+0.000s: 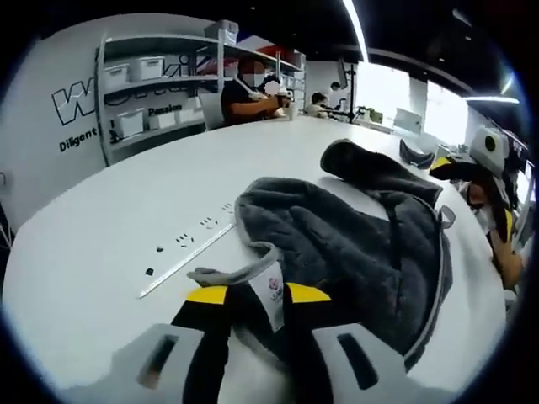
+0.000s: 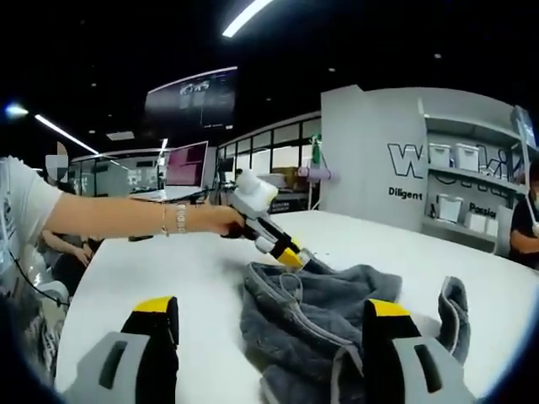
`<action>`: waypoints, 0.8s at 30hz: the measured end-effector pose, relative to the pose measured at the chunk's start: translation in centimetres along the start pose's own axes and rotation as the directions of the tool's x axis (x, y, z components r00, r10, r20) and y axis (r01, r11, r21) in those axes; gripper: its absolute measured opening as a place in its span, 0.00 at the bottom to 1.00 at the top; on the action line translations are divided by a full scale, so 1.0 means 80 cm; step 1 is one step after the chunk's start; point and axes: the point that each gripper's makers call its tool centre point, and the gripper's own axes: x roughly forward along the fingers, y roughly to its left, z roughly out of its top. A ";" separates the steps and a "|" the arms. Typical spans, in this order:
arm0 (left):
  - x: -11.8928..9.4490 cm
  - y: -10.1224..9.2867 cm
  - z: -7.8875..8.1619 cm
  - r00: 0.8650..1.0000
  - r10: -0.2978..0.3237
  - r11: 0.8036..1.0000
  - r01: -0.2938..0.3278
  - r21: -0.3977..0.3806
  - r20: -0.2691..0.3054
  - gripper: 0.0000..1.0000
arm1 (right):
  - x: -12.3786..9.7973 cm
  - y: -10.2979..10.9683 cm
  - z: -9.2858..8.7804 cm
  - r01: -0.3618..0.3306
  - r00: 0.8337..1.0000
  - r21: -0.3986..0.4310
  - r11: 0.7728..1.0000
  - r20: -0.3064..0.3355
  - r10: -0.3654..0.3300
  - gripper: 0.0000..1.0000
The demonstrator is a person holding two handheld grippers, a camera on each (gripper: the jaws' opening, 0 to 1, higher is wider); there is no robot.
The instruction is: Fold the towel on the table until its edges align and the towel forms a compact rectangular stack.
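On my left gripper view I see the grey towel (image 1: 362,244) lying crumpled on the white tabletop (image 1: 126,219), spread from just ahead of the jaws out toward the far right. My left claw (image 1: 257,307) is closed on the towel's near corner: the pale hem and its small white label sit pinched between the yellow-tipped black fingers (image 1: 206,296). A thin strip (image 1: 187,259) and a few small dark marks lie on the tabletop to the left of the towel, apart from it.

In the right gripper view the towel (image 2: 320,324) is bunched up between and beyond the two jaws, with one flap standing up at the right. My right claw (image 2: 269,324) stands wide open, its yellow-tipped fingers (image 2: 158,310) well apart, one on either side of the cloth's near edge; I can't quite tell whether the right-hand finger touches the fabric or only overlaps it from this angle. Farther off, the left claw (image 2: 295,255) comes in from the left, held by the person's hand (image 2: 221,220), a bracelet on the wrist, and its tip is down on the towel's far edge.

Behind the tabletop a grey wall carries shelves (image 1: 160,80) of white bins, and a seated person (image 1: 248,88) is at the far side.
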 end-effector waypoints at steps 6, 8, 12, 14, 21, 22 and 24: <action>0.004 -0.004 -0.001 0.999 0.012 0.999 -0.011 -0.053 0.034 0.17 | 0.000 -0.001 0.001 0.000 1.000 0.003 1.000 0.004 0.000 0.94; 0.004 -0.004 -0.001 0.999 0.014 0.998 -0.012 -0.062 0.039 0.12 | 0.001 -0.002 0.001 0.000 1.000 0.003 1.000 0.005 0.000 0.94; 0.002 -0.005 0.000 0.998 0.021 0.998 -0.017 -0.065 0.061 0.06 | 0.002 -0.002 0.003 -0.003 1.000 0.005 1.000 0.010 0.003 0.94; 0.002 -0.003 0.001 0.998 0.022 0.997 -0.017 -0.069 0.064 0.06 | 0.003 -0.002 0.002 -0.004 1.000 0.003 1.000 0.005 0.004 0.94; -0.014 -0.002 0.010 0.993 0.064 0.997 -0.059 -0.050 0.104 0.04 | 0.004 -0.006 0.002 -0.005 1.000 0.006 1.000 0.002 0.005 0.94; -0.015 -0.001 0.011 0.992 0.071 0.997 -0.066 -0.050 0.108 0.04 | 0.004 -0.006 0.002 -0.006 1.000 0.007 1.000 0.004 0.006 0.94; -0.021 0.001 0.014 0.990 0.081 0.996 -0.075 -0.056 0.119 0.04 | 0.004 -0.005 0.001 -0.009 1.000 0.012 1.000 0.004 0.009 0.94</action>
